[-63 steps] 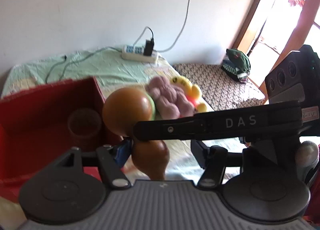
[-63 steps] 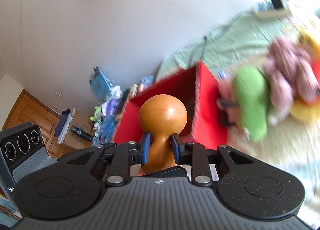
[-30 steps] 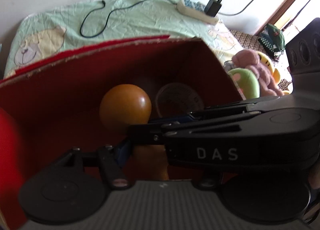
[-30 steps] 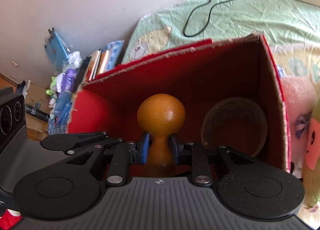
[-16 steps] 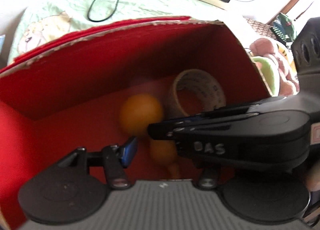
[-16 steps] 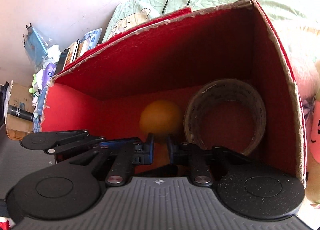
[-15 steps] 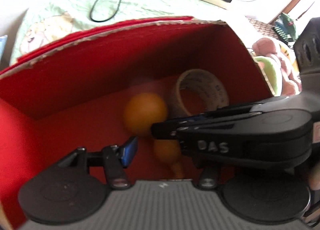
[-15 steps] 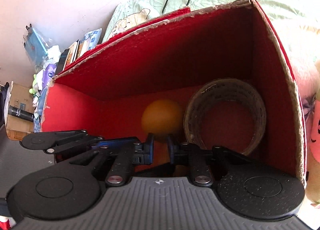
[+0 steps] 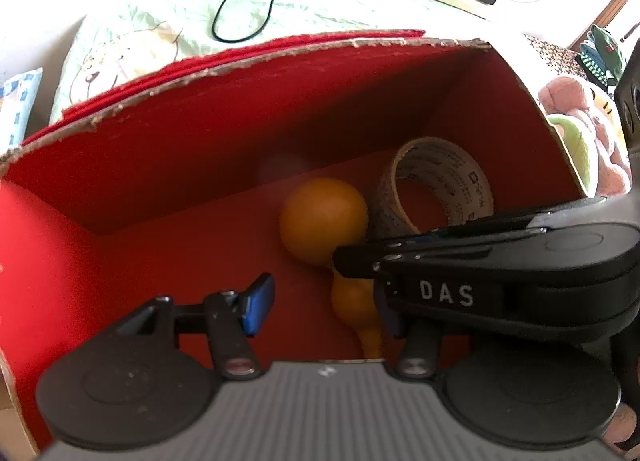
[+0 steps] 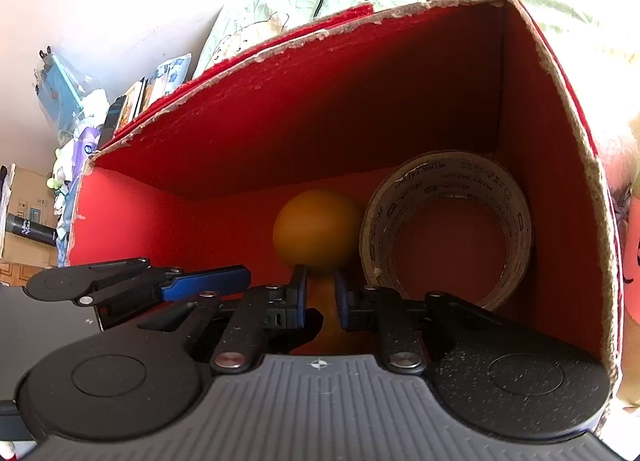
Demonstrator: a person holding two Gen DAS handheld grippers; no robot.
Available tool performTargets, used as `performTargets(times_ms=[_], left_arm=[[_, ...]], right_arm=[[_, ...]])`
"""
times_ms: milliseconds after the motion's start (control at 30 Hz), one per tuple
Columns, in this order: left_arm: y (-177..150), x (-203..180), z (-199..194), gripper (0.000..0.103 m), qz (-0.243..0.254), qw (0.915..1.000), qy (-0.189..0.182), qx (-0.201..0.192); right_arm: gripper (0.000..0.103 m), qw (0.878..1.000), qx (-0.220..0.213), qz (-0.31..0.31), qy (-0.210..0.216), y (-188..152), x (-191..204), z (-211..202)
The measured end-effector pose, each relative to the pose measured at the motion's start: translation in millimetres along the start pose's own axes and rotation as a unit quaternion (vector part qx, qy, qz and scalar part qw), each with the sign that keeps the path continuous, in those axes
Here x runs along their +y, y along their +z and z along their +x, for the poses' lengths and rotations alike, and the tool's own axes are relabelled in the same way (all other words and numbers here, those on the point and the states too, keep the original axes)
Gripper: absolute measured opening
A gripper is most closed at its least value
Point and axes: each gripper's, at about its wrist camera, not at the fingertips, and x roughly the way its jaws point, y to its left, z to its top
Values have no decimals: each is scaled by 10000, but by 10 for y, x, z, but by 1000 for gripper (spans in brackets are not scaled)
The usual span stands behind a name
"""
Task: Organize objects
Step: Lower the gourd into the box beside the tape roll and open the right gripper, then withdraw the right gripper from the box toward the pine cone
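Gourd (image 10: pixel 316 231), smooth orange, neck pinched by right gripper (image 10: pixel 321 295) fingers inside red cardboard box (image 10: pixel 360 101); left gripper (image 9: pixel 320 307) fingers spread.

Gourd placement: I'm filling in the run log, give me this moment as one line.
gourd: inside red box, beside tape roll | right gripper: shut on gourd neck | left gripper: open, empty

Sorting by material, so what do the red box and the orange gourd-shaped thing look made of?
Red box: likely cardboard with a matte red face, given its frayed pale brown rim. Orange gourd-shaped object: smooth with a dull sheen, perhaps dried gourd, wood or plastic.
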Motion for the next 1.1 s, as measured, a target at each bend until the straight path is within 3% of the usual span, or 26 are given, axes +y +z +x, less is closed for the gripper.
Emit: performTargets(times_ms=[367, 567, 933, 1100], left_arm=[[-10, -28, -50, 57, 82, 9993, 301, -180], [-21, -153, -33, 58, 84, 9963, 819, -240], [-159, -310, -349, 65, -26, 9876, 1485, -513], [-259, -395, -566, 66, -163, 9822, 1730, -712]], right_arm=[[20, 9996, -254, -111, 99, -47, 9, -71], [25, 9990, -386, -98, 219, -43, 21, -83], [27, 9974, -726, -9, 22, -109, 100, -298], [27, 9945, -992, -277, -190, -211, 145, -507]])
